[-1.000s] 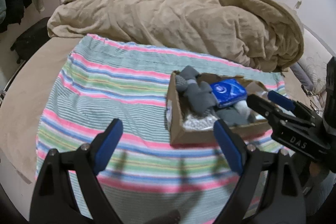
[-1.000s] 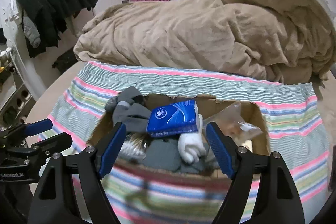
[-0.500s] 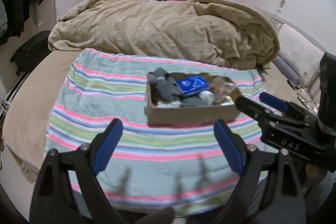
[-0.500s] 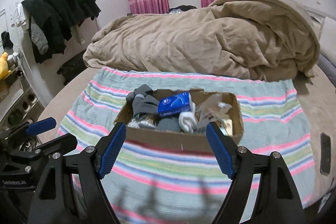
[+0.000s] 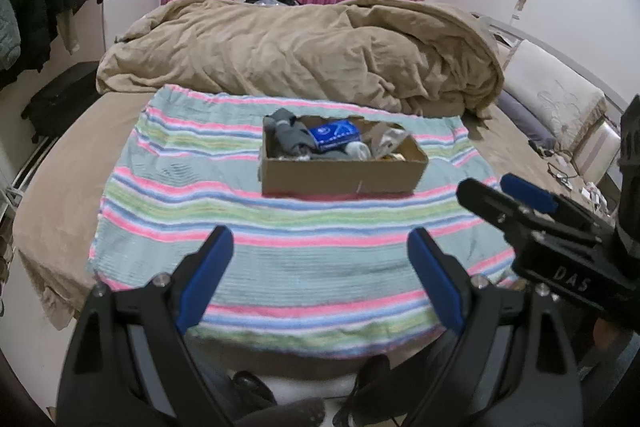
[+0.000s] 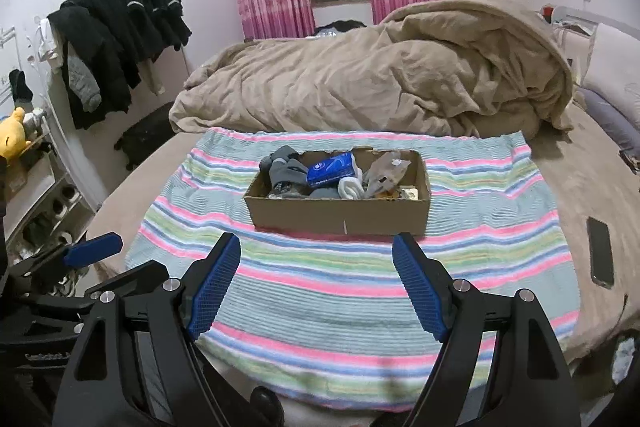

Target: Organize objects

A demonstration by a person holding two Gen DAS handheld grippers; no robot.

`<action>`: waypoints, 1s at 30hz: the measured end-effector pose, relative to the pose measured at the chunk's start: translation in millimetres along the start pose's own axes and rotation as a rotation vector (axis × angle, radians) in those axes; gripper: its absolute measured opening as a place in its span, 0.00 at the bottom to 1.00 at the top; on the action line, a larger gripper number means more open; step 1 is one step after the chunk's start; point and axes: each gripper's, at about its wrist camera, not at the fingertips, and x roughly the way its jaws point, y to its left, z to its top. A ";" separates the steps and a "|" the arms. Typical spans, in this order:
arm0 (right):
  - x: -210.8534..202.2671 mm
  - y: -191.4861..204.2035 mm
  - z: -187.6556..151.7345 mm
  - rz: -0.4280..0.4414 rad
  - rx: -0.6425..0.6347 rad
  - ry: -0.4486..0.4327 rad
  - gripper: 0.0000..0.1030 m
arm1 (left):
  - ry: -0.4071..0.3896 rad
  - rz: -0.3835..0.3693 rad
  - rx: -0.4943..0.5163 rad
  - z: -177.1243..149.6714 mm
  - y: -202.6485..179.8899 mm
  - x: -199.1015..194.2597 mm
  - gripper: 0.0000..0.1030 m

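Note:
A cardboard box [image 5: 340, 179] [image 6: 340, 217] sits on a striped blanket [image 5: 280, 227] [image 6: 360, 275] on the bed. It holds grey socks [image 5: 290, 139] [image 6: 282, 167], a blue tissue pack [image 5: 334, 135] [image 6: 330, 169], a white sock [image 6: 350, 187] and a clear plastic bag [image 6: 386, 171]. My left gripper [image 5: 320, 275] is open and empty, well short of the box. My right gripper [image 6: 316, 279] is open and empty, also short of the box. Each gripper shows in the other's view, the right one [image 5: 516, 203] and the left one [image 6: 92, 259].
A crumpled tan duvet [image 5: 312, 51] [image 6: 380, 79] lies behind the blanket. A black phone [image 6: 600, 253] lies on the bed at right. Dark clothes [image 6: 116, 39] hang at left, above shelves with a yellow toy [image 6: 12, 133]. Pillows [image 5: 560, 107] are at right.
Both grippers have pulled back and up from the box, which now looks smaller and farther off. Both stay open and empty. The box contents have not moved.

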 end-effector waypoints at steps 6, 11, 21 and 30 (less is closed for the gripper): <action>-25.0 7.9 -6.5 -0.001 -0.009 -0.031 0.79 | -0.039 -0.007 0.006 -9.3 -4.1 -25.9 0.92; -37.0 14.8 -8.1 0.001 -0.022 -0.046 0.79 | -0.066 -0.009 0.009 -12.3 -5.1 -42.0 0.93; -53.0 17.3 -13.3 -0.010 -0.007 -0.068 0.79 | -0.092 -0.012 0.036 -17.6 -8.3 -58.9 0.93; -59.6 19.5 -15.8 -0.012 -0.004 -0.080 0.79 | -0.097 -0.008 0.048 -20.5 -8.8 -62.8 0.94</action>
